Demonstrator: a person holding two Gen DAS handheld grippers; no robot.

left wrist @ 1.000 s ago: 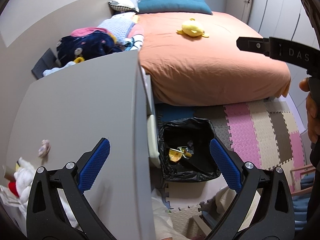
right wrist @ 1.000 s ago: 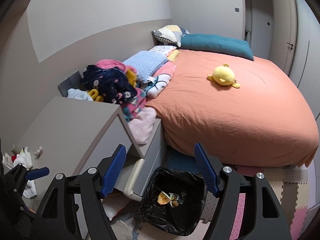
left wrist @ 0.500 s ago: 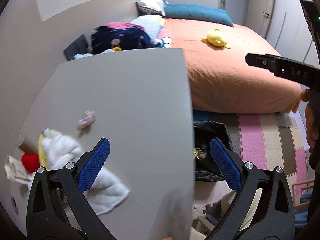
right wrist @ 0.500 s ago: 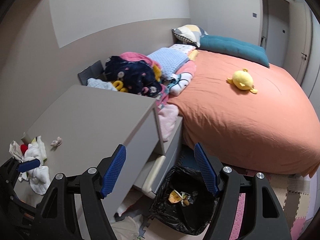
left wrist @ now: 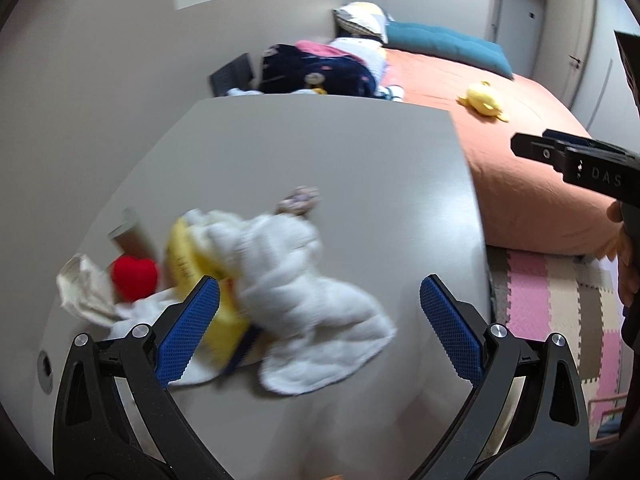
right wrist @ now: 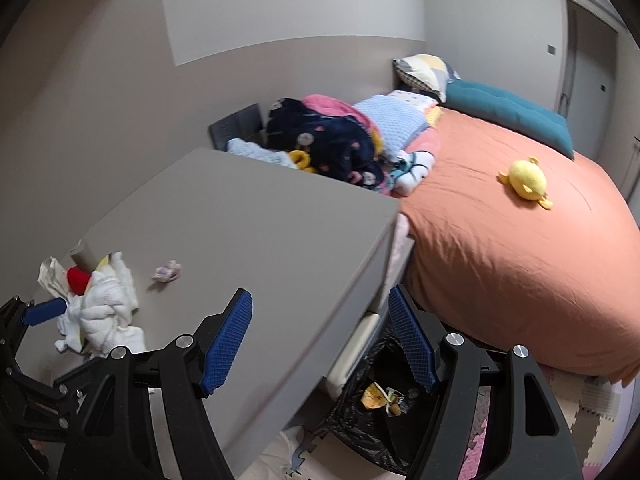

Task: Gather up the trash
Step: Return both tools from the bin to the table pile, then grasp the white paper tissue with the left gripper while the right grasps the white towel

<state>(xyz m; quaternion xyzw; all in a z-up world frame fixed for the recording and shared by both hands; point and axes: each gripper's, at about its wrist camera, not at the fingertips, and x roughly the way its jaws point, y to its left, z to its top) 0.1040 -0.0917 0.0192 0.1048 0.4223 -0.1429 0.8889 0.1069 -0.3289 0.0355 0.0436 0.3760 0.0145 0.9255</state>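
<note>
Looking down my left gripper (left wrist: pixel 319 322), I see both ribbed blue pads spread wide with nothing held; the crumpled white cloth (left wrist: pixel 304 296) heaped over a yellow packet (left wrist: pixel 188 260) lies on the grey dresser top (left wrist: pixel 320 152) between and just ahead of them, a red soft lump (left wrist: pixel 134 278) at its left, a small lilac wad (left wrist: pixel 298 200) beyond. My right gripper (right wrist: pixel 320 340) also gapes empty, over the dresser's edge; below it sits the black-lined bin (right wrist: pixel 372 420) holding scraps.
</note>
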